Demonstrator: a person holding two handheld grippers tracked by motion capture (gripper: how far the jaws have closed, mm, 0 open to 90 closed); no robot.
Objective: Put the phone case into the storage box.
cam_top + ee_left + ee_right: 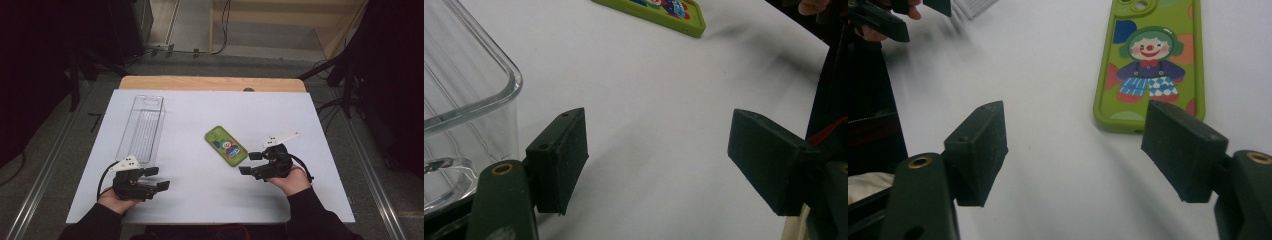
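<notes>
1. The white table (pixel 200 200) is viewed from above, forward and down, at a distance.
2. The left gripper view is set low, close, beside the clear box (pixel 464 95).
3. The green phone case (pixel 1153 65) is shared by all views.

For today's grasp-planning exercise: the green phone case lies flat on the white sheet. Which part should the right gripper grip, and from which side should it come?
Grip the green phone case across its two long edges near the middle, coming down from above with the open right gripper. It lies flat and slanted on the white sheet, so the jaws likely need turning to match that slant. Its narrow width suits the jaw gap better than its length.
</notes>
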